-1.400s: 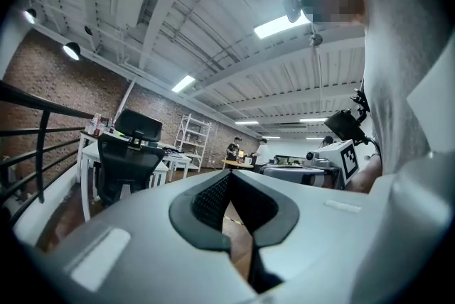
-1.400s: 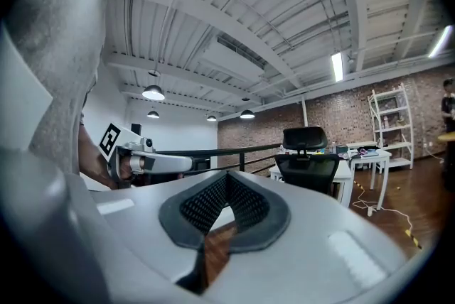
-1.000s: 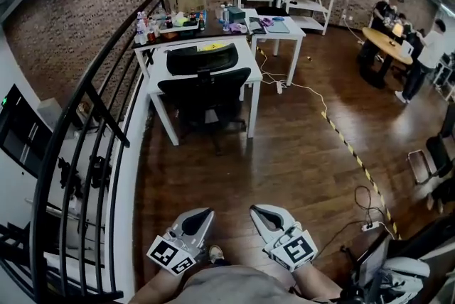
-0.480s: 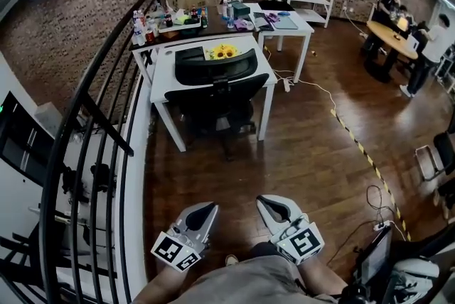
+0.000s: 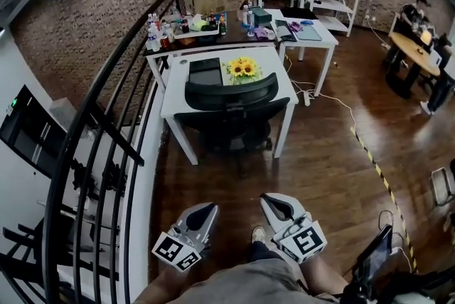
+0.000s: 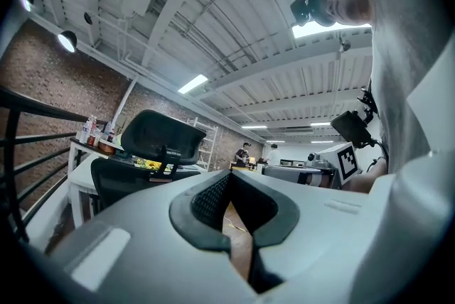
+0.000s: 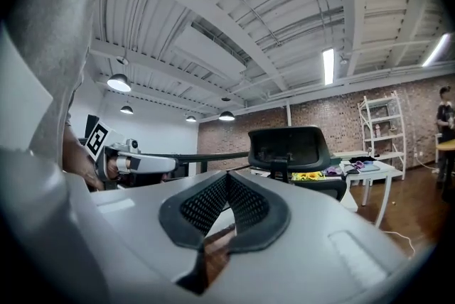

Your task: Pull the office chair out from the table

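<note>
The table (image 5: 175, 84) and the office chair (image 5: 231, 92) tucked under its near edge are looming closer as the person is walking up, left gripper (image 5: 202, 214) and right gripper (image 5: 274, 204) both pressed together, empty, well short of it.

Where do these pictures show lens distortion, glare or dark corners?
Head view: the fisheye lens bows the black railing into a curve. Left gripper view: the ceiling light glares white and the corners go black. Right gripper view: dark rounded corners, but the office chair looks sharp.
</note>
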`<state>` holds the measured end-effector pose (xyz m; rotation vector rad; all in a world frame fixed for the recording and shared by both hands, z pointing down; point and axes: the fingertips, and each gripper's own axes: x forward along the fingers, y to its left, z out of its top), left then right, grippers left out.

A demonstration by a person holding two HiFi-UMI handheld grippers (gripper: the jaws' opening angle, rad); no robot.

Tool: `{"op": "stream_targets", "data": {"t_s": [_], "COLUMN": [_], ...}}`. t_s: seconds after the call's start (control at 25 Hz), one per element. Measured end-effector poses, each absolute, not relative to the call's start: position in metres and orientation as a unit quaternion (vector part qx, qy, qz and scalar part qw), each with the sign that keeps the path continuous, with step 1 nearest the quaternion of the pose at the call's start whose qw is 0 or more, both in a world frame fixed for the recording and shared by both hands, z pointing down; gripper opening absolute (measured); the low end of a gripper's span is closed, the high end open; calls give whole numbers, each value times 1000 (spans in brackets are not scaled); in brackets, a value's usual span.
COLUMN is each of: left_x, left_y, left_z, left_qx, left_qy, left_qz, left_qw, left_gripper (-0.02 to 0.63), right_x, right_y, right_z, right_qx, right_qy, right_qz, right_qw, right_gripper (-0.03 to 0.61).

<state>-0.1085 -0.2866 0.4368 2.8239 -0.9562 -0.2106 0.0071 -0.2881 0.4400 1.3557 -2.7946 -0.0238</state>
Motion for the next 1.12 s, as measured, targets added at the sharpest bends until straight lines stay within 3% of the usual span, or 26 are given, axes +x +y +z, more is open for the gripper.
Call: {"op": "stream_targets", "data": {"t_s": [0.56, 1.12], "left_x": [-58, -103], "left_y": [-445, -558], "left_z": [424, 411], "left_qx": [922, 904], "left_qy": [-379, -423], "left_qz": [-60, -60], "left_qw": [55, 26], "left_gripper": [0, 0], "right_x": [75, 95], "right_y": [-453, -559], "right_z": [433, 427], "right_qx": [400, 427], "right_qy": [-916, -903], "right_qz": [-17, -34], "right_qw": [10, 33], "right_gripper": [0, 0]}}
